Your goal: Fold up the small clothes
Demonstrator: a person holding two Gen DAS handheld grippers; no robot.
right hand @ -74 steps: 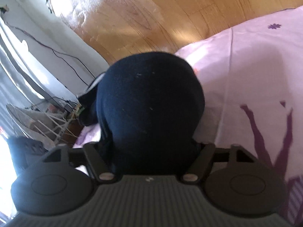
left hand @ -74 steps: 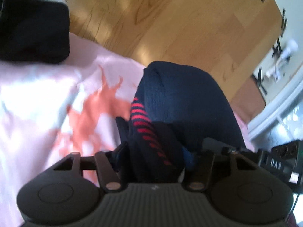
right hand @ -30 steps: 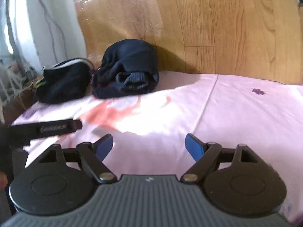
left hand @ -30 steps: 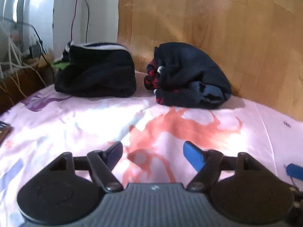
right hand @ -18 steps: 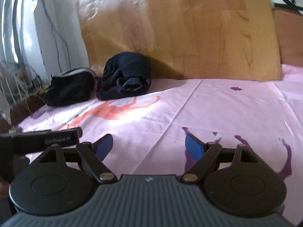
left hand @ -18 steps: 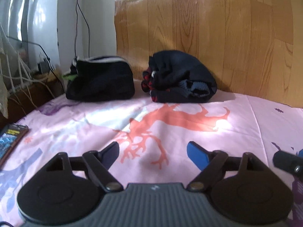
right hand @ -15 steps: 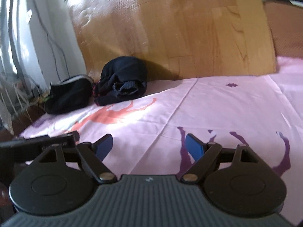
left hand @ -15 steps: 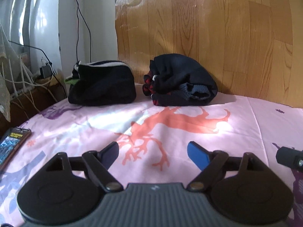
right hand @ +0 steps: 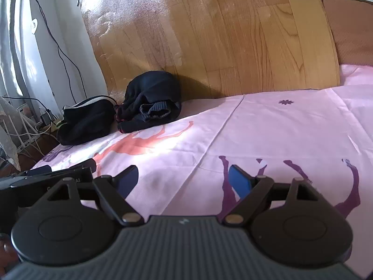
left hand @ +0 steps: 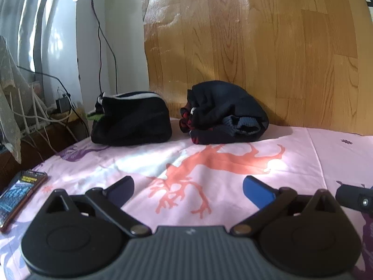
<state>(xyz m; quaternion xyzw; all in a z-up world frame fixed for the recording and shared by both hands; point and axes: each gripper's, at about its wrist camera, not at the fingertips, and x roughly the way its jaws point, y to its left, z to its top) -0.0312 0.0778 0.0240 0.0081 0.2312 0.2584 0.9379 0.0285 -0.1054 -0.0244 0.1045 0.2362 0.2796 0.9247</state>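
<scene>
Lying bare and open across the pink sheet [left hand: 233,154] ahead of both grippers, with nothing sitting between either pair of wide-spread jaws. Blocking the far edge: a navy bundle [left hand: 223,114] just beside a black folded piece [left hand: 131,123], both crowding up near the wooden board [left hand: 268,46] rising behind them and closing off any way beyond. Hemming in the left side: cables [left hand: 35,116] past the sheet's edge and a small packet [left hand: 18,193] resting on the near-left corner.

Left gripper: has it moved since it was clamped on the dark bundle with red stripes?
Yes. The left gripper has backed away from the bundle, which lies against the wooden board; its jaws have just been opening, with nothing between them.
</scene>
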